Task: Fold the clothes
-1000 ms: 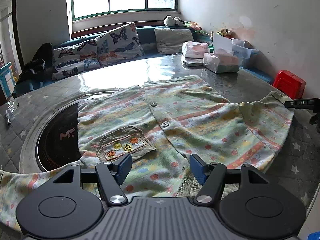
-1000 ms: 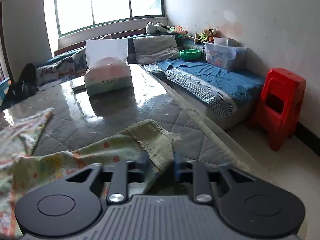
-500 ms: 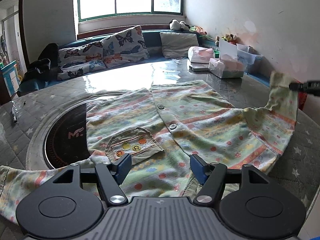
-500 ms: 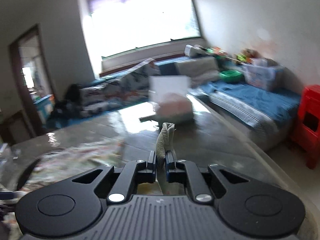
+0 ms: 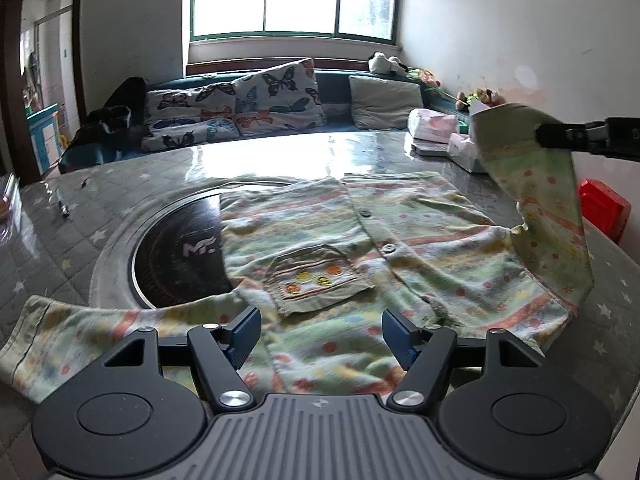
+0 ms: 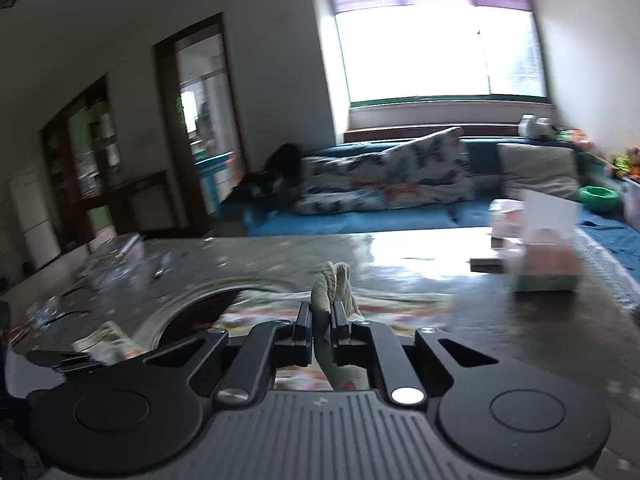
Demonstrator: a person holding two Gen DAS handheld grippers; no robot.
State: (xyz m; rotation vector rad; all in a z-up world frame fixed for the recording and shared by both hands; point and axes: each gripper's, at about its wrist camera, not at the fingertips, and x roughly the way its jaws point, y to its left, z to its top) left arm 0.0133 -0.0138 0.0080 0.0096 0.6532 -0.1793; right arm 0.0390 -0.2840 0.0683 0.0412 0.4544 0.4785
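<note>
Our right gripper (image 6: 321, 326) clenched on sleeve (image 5: 532, 184), raised above bench (image 5: 280, 160). Our left gripper (image 5: 322, 330) released, fingers spread over near hem. Shirt (image 5: 360, 240) flat on bench, partly covering round dark hob (image 5: 176, 256).

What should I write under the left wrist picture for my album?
Right gripper lifts the shirt's sleeve off the table while the left gripper waits open.
</note>
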